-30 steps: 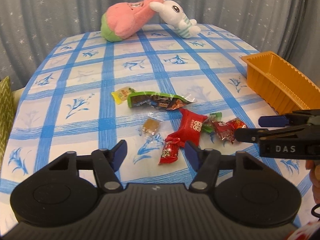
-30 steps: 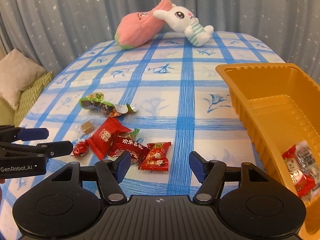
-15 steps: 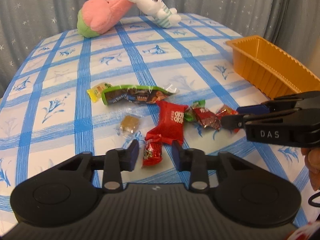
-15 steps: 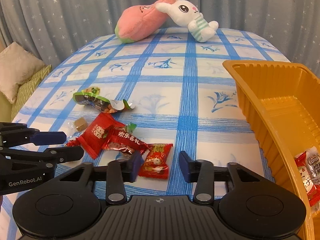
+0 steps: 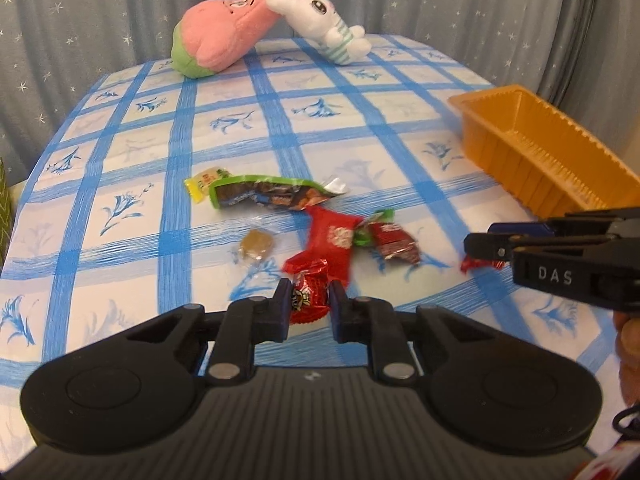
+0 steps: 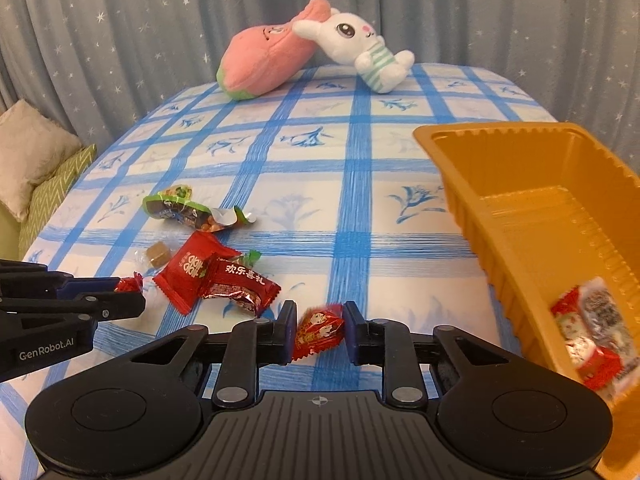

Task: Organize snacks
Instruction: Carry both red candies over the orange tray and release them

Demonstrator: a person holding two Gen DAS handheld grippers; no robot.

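In the left wrist view my left gripper (image 5: 310, 304) is shut on a small red candy (image 5: 308, 298) just above the blue-checked tablecloth (image 5: 120, 240). In the right wrist view my right gripper (image 6: 320, 328) has a red candy packet (image 6: 318, 326) tilted between its pads; its jaws are closing and both pads touch the packet. An orange tray (image 6: 452, 160) stands to the right with red and white packets (image 6: 588, 332) in its near end. Loose on the cloth lie a red packet (image 5: 332, 240), a dark red packet (image 5: 394, 240), a green packet (image 5: 272, 196), a yellow one (image 5: 204, 180) and a brown candy (image 5: 256, 242).
A pink plush (image 5: 224, 40) and a white bunny plush (image 5: 320, 20) lie at the far edge of the table, before a grey star-print curtain (image 5: 80, 20). Cushions (image 6: 32, 160) sit beyond the left edge. A hand (image 5: 628, 344) shows behind the right gripper.
Both grippers' jaws have narrowed from wide apart. The left has closed on the small red candy and drawn slightly off the pile. The right has closed around the red packet.
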